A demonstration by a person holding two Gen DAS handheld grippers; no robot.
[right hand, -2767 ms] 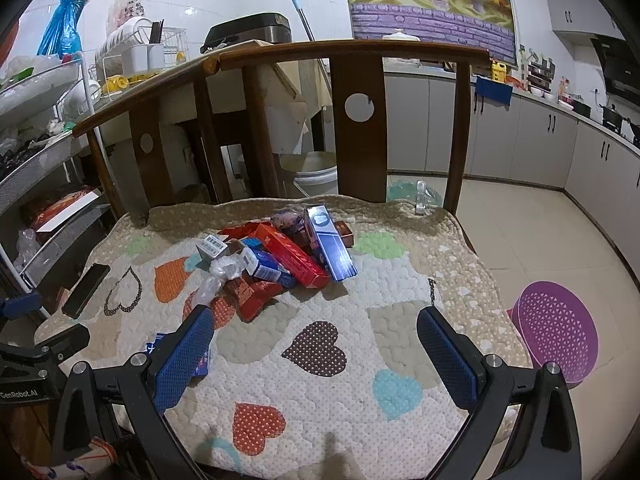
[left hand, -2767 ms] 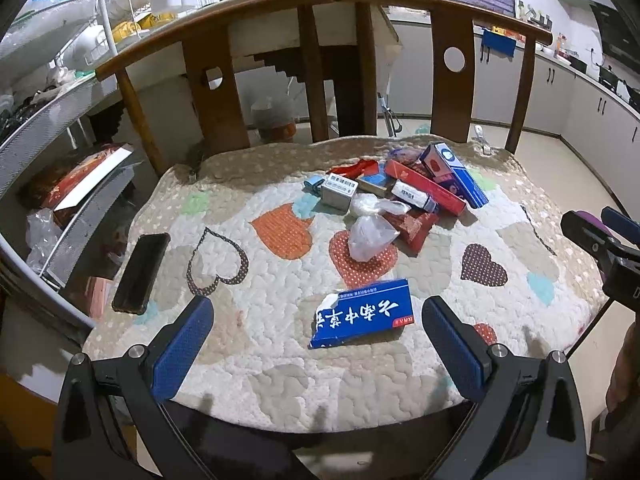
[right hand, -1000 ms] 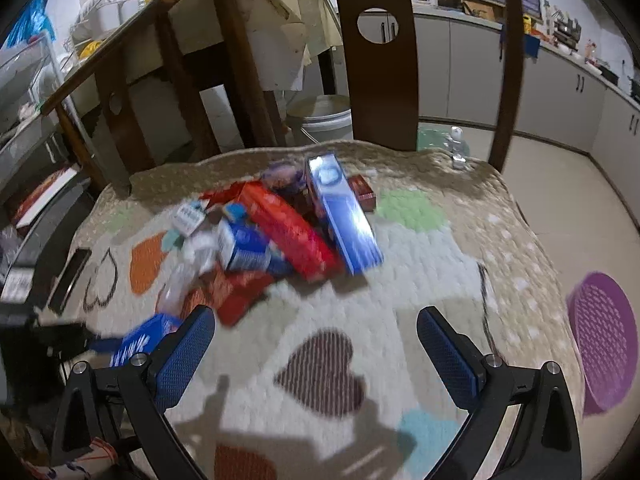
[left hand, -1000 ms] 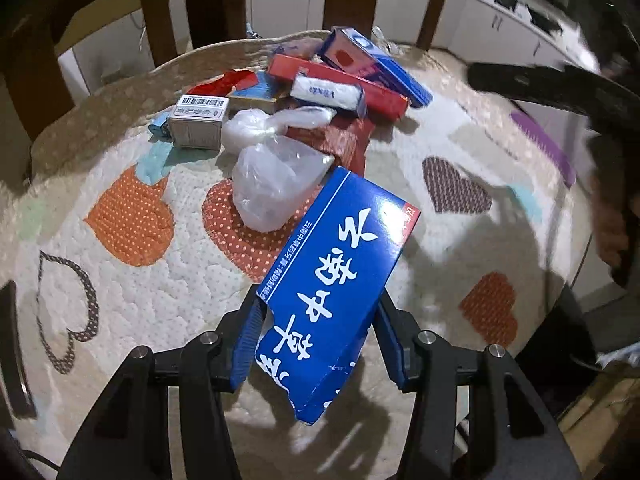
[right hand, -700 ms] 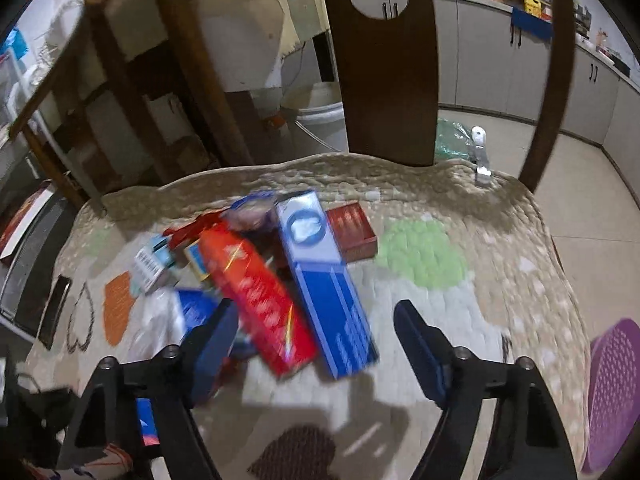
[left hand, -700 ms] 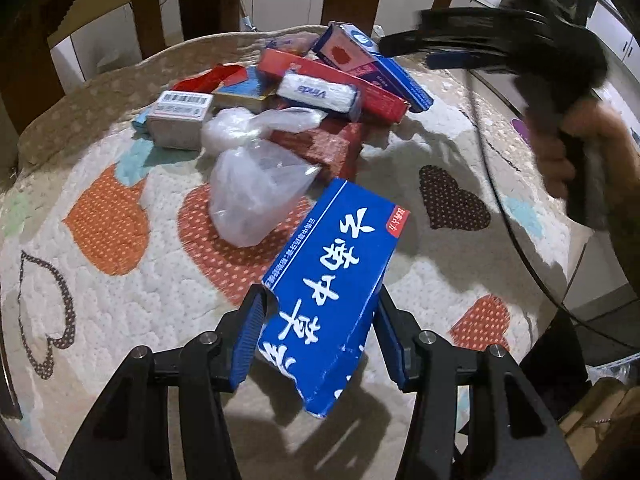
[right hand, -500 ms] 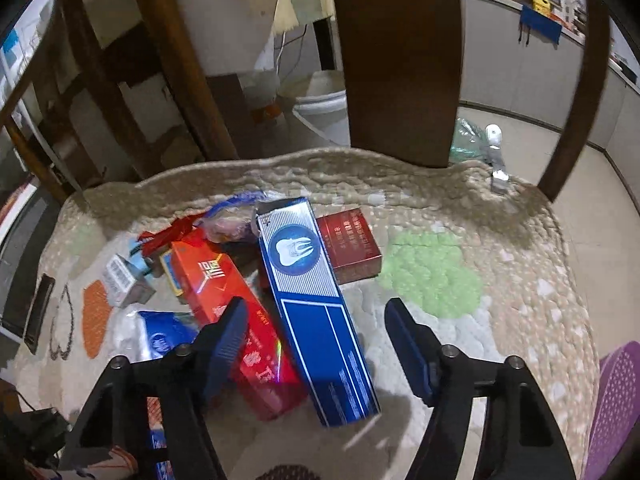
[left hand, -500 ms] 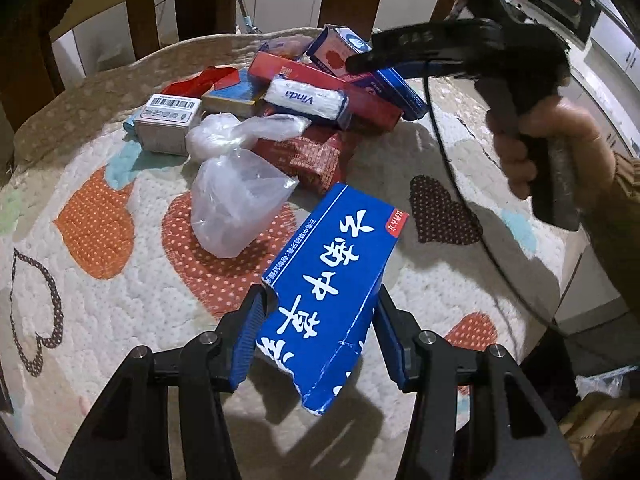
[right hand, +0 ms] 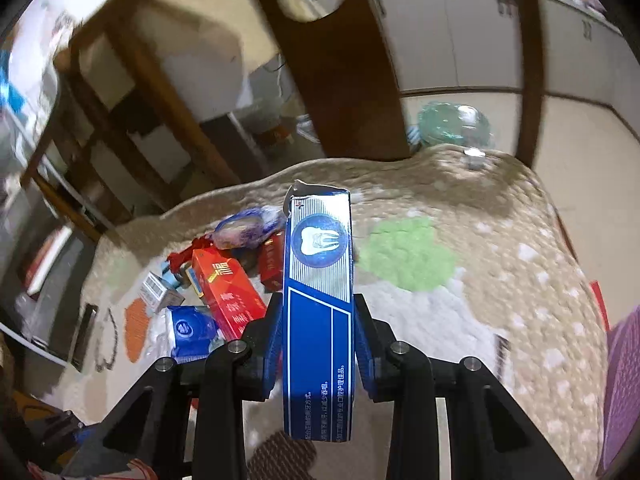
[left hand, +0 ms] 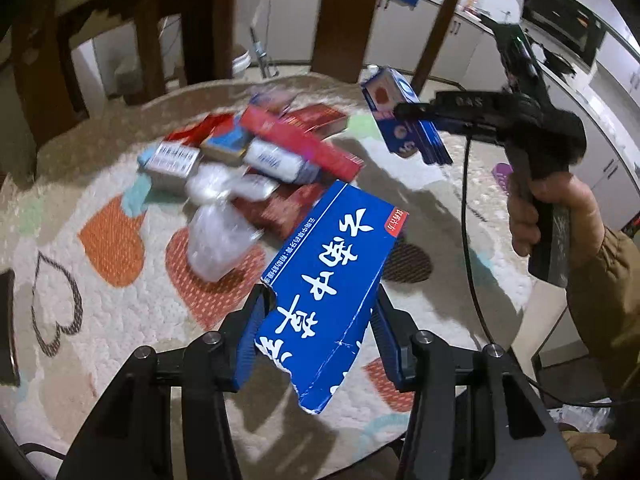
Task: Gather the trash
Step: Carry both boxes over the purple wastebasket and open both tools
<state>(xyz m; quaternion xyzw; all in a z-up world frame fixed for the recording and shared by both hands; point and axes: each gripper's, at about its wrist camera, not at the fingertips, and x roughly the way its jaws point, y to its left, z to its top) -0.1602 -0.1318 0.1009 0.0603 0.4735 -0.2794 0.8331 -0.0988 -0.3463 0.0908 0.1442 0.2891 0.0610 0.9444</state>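
Now, left fingers: my left gripper is clamped on the blue box with white characters, the pads pressing its two long sides, the torn near end hanging toward me.
Right fingers: my right gripper is closing on the long blue toothpaste box, which sits between the pads; they look to be touching its narrow sides already.
Long axes: both boxes run straight out along my fingers, away from the cameras (so each is gripped near one end, and the far end could droop).
Where they are: both boxes look lifted off the quilted cushion, the toothpaste box further out toward the chair back.
What is left: the red carton, the clear plastic bag and smaller packets lie heaped mid-cushion, just beyond and left of my left fingers.
Nearer hand: my left is closer to that heap, but both hands are full.
Judgement: next I must carry these two away; no bin shows in either view.
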